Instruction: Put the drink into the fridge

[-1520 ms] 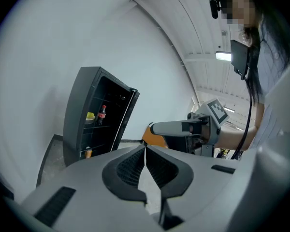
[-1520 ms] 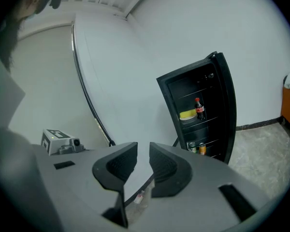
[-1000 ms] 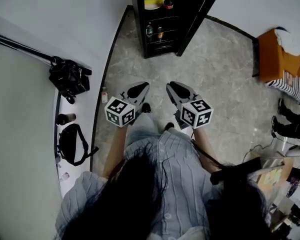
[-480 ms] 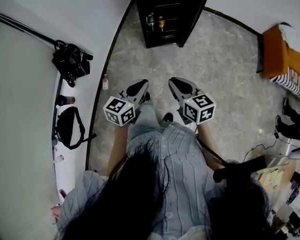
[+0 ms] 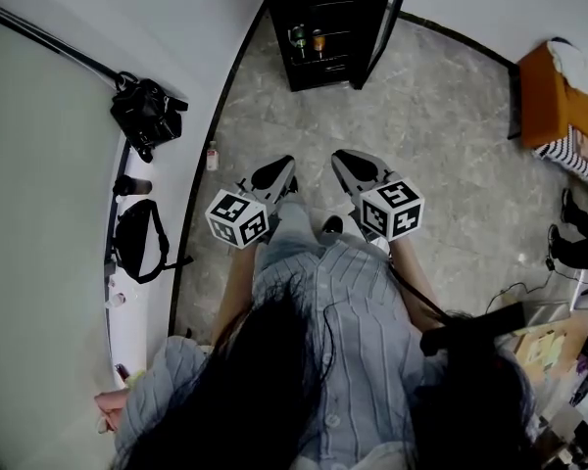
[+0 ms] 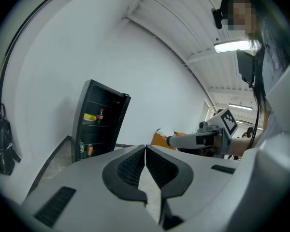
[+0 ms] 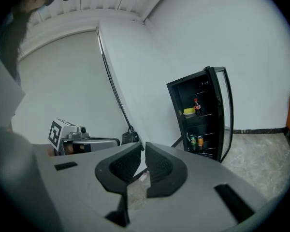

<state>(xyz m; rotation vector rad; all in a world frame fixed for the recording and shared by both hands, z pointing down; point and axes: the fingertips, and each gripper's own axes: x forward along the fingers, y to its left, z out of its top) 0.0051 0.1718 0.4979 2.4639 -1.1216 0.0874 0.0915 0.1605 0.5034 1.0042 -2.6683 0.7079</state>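
The black fridge (image 5: 325,27), door swung open to receive, stands well apart from the person. The left gripper (image 5: 274,173) and right gripper (image 5: 351,165) ride side by side before the body. Both are empty, the left's jaws pressed together and the right's just closed to a slit, apparently a pose between steps. A cola bottle (image 7: 196,107) and cans (image 7: 196,141) sit on the fridge shelves; a small bottle (image 5: 213,155) on the floor by the wall may be the drink meant.

An orange armchair (image 5: 541,96) stands on the grey marbled floor (image 5: 441,116). Well left of the armchair, a white wall (image 5: 176,27) rises from a black skirting (image 5: 189,228). Farther left of the armchair, black bags (image 5: 147,116) sit on a white ledge (image 5: 127,331). A strip light (image 6: 234,45) glows in the white slatted ceiling (image 6: 174,18).
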